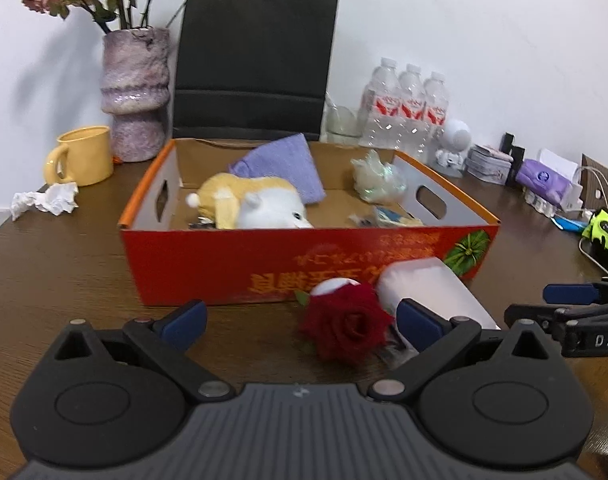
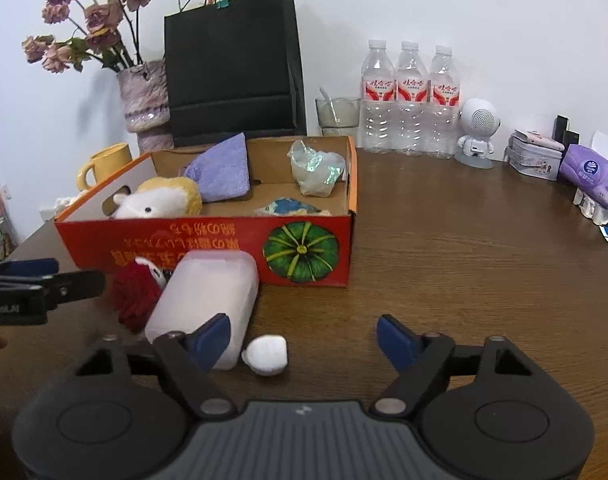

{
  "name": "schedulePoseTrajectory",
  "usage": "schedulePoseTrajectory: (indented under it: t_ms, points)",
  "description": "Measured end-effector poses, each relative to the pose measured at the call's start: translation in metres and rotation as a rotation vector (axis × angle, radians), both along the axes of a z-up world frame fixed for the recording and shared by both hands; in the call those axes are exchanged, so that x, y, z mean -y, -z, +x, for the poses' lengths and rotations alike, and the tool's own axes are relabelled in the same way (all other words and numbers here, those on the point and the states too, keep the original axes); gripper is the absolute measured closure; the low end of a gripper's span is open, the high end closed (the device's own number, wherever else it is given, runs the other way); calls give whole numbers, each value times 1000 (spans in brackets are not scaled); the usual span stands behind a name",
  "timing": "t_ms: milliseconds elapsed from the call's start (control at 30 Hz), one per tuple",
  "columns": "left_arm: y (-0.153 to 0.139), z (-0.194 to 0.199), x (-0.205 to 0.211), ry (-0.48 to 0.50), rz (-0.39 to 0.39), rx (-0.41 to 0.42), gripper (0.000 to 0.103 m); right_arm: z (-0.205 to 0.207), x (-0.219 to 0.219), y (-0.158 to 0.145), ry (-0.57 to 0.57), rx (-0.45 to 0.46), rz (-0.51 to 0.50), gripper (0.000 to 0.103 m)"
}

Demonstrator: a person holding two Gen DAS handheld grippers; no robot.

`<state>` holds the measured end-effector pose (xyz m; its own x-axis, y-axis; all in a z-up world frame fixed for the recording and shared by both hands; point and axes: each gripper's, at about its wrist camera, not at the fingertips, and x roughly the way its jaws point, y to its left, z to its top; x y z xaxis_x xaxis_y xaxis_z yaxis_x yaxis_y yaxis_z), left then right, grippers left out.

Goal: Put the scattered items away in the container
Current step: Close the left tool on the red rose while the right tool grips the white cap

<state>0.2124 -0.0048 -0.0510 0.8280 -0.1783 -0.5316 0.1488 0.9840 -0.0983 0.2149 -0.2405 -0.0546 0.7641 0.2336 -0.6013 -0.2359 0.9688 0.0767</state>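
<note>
Sitting in front of you: the red cardboard box (image 1: 224,268), open-topped, on the brown wooden table (image 2: 463,240), pumpkin print on its near wall.
Box contents: you can see a yellow-and-white plush toy (image 1: 256,206), a folded lilac cloth (image 2: 224,170), a crumpled iridescent wrapper (image 2: 315,168) and a blue-and-yellow packet (image 2: 290,207) lying inside.
Loose items: a red fabric rose (image 1: 345,326), a frosted white plastic container (image 2: 208,300) on its side and a small white earbud-like case (image 2: 266,355) lie on the table just before the box's near wall; the rose touches the container's left side.
Your left gripper (image 1: 300,322): jaws wide apart, empty; the rose sits between its blue pads, nearer the right one.
Your right gripper (image 2: 304,340): jaws also spread, holding nothing; its left pad overlaps the white container, and the small white case lies between the fingers.
Behind the box: a black paper bag (image 2: 232,68), a mottled purple vase (image 1: 136,92) of dried roses and a yellow mug (image 1: 82,156).
Far right: three water bottles (image 2: 409,100), a white robot-shaped speaker (image 2: 477,130) and a purple tissue pack (image 2: 591,176) stand along the wall.
</note>
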Motion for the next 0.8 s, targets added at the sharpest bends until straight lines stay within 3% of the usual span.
schedulePoseTrajectory:
  t_ms: [200, 300, 400, 433, 467, 800]
  points:
    - [6, 13, 12, -19, -10, -35, 4, 4, -6, 15, -56, -61, -31, 43]
    - [9, 21, 19, -22, -9, -52, 15, 11, -11, 23, -86, -80, -41, 52]
    - [14, 28, 22, -18, -17, -80, 35, 15, -14, 24, -99, -61, -45, 76]
    - [16, 29, 21, -7, -30, -90, 47, 17, -14, 24, -100, -59, -38, 76]
    - [17, 30, 21, 6, -32, -99, 50, 17, -13, 24, -102, -59, -32, 76]
    - [18, 24, 13, -3, -56, -75, 54, 17, -4, 26, -70, -46, 18, 76]
